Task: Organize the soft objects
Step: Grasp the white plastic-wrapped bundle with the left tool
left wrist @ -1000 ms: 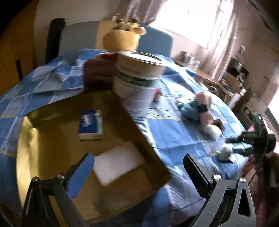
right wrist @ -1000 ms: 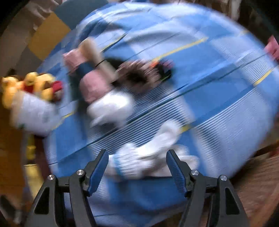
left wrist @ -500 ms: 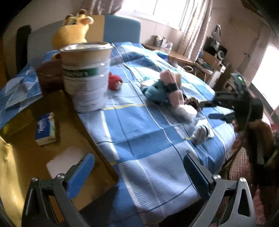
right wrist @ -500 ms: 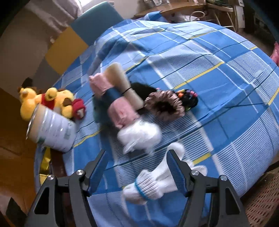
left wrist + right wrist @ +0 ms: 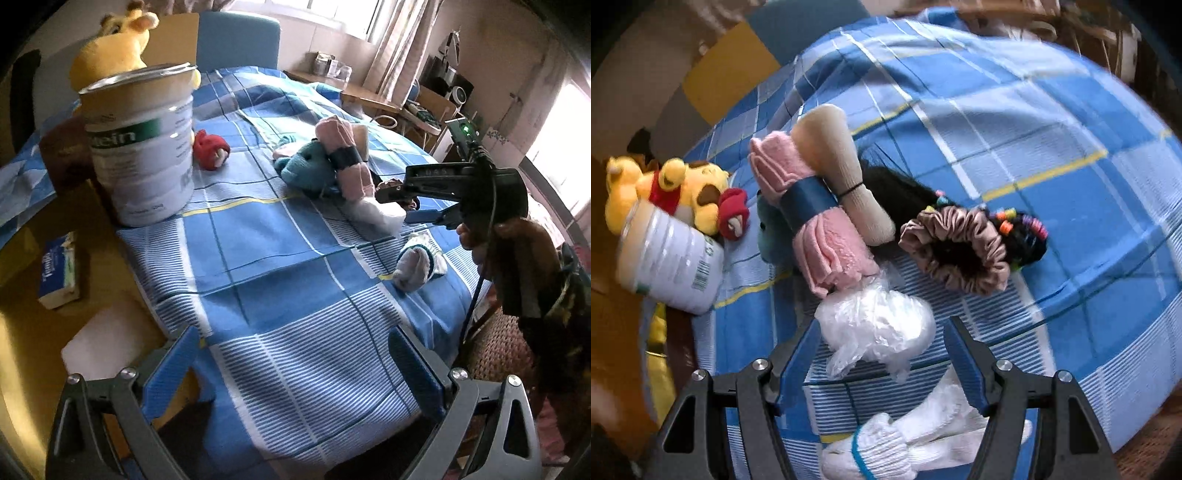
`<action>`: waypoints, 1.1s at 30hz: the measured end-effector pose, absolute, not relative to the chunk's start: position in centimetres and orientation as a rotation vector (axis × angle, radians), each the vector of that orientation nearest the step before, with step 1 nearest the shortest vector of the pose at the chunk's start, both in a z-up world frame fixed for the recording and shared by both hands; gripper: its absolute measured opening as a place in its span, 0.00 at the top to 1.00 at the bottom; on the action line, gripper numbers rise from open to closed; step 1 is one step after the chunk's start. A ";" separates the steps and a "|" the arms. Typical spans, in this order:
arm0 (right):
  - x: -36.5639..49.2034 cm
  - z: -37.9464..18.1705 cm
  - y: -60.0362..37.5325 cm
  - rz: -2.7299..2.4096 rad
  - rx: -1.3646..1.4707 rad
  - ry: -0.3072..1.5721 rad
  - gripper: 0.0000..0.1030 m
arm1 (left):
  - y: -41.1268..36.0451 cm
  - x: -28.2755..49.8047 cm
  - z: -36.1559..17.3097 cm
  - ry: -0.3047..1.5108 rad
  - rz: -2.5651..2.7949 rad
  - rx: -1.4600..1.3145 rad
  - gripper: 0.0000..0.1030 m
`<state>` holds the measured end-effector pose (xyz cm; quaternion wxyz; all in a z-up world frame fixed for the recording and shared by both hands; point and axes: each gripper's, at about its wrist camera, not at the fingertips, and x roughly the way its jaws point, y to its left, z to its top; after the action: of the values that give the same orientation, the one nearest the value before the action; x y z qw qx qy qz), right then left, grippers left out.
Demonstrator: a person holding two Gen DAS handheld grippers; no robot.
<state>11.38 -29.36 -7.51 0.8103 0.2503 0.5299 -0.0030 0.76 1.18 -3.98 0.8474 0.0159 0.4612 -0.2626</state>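
Note:
On the blue checked cloth [image 5: 1034, 147] lie a pink rolled towel [image 5: 820, 221], a beige roll [image 5: 846, 177], a teal plush [image 5: 306, 170], a brown scrunchie [image 5: 960, 251], a white plastic bag bundle [image 5: 875, 325] and white gloves [image 5: 905, 443]. My right gripper [image 5: 882, 354] is open, and the bag bundle sits between its fingertips without being squeezed. The gloves lie under its fingers. In the left wrist view the right gripper [image 5: 397, 206] hovers at the bag bundle [image 5: 376, 214]. My left gripper [image 5: 295, 373] is open over bare cloth near the front edge.
A tall tin [image 5: 144, 147] stands at the left with a yellow giraffe plush [image 5: 110, 48] behind it and a red toy [image 5: 210, 149] beside it. A golden box [image 5: 37, 332] at the left holds a tissue packet [image 5: 59, 269] and a white sponge [image 5: 103, 339]. Black beaded hair [image 5: 1023, 229] lies by the scrunchie.
My left gripper swung right, from above the golden box to above the cloth. My right gripper moved forward from the white gloves to the plastic bag bundle.

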 end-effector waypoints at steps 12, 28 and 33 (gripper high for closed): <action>10.8 -6.5 -28.7 0.226 0.698 1.090 0.32 | -2.6 3.8 -4.5 1.005 -0.560 0.059 0.00; 8.8 -4.1 -33.3 0.009 0.764 0.908 0.31 | -12.7 11.9 -6.5 1.070 -0.564 0.059 0.08; 8.8 -4.0 -33.5 -0.011 0.763 0.896 0.31 | -15.6 13.5 -8.1 1.088 -0.559 0.100 0.37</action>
<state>8.82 -33.45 -4.01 0.8318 0.3597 0.4227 -0.0052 13.48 -15.60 -8.11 0.8174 0.0470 0.5107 -0.2623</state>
